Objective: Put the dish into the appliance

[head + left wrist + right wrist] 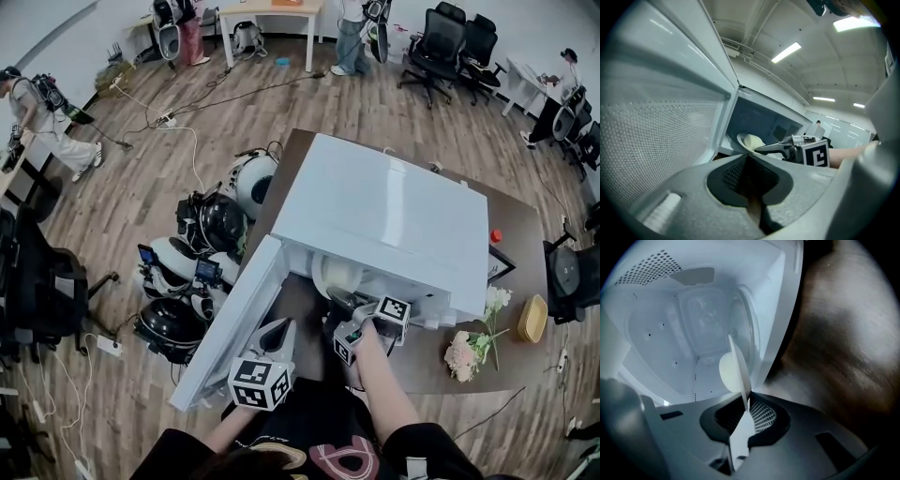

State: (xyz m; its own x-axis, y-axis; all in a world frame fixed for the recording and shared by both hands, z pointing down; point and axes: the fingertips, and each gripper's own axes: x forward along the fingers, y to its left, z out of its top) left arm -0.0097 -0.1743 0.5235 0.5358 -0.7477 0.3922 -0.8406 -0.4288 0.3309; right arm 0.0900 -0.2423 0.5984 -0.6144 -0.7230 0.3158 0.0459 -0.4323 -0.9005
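Inside the mouth of the microwave (384,216), my right tongs (339,298) are clamped on the rim of the pale dish (336,274). The jaws are pinched tight on its edge, and the dish reaches into the white cavity. I cannot tell whether it touches the floor in there. Over on my other side, the left tongs (281,330) hang just beside the open door (230,333), jaws pressed together with nothing between them. The microwave sits on a brown table (520,230).
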